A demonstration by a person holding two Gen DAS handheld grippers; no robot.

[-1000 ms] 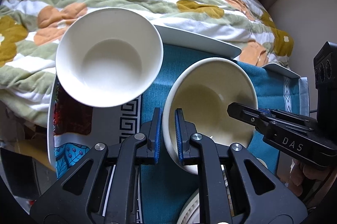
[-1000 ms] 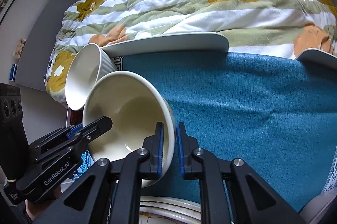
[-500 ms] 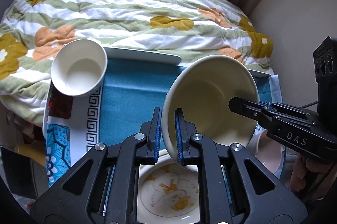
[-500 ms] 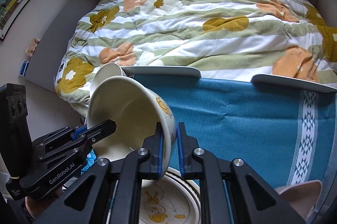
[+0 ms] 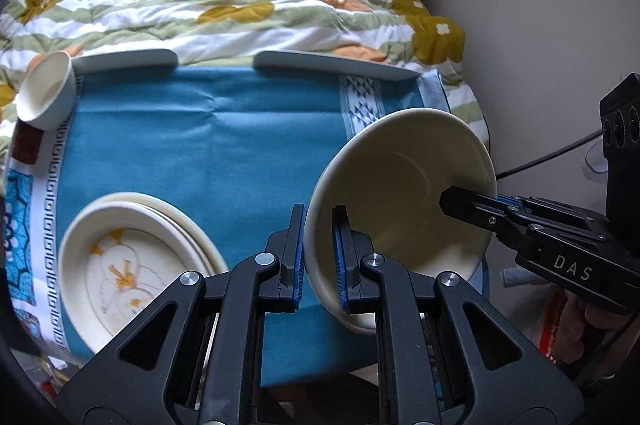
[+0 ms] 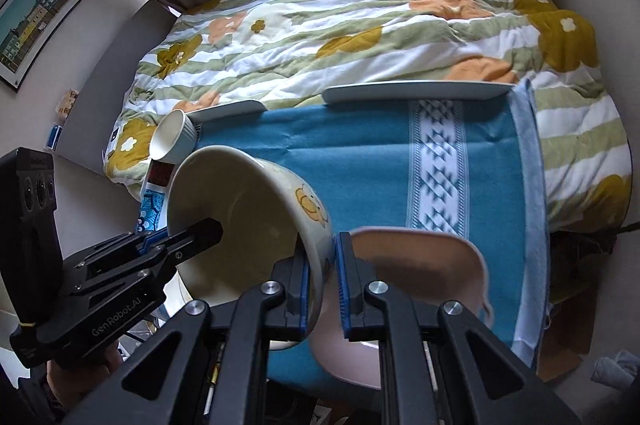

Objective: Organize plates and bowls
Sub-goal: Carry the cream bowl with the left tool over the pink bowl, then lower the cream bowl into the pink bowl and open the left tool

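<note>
Both sets of fingers clamped on opposite rims of cream bowl (image 5: 400, 201): left gripper (image 5: 320, 257) near side, right gripper (image 6: 322, 265) far side. Bowl tilted, off the tabletop (image 5: 200, 145), just right of plate stack (image 5: 132, 265), above pink bowl (image 6: 420, 265). Level first, lower evenly, release both together.

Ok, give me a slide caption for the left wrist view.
Both grippers, left and right, clamp opposite rims of a cream bowl above the blue cloth.
</note>
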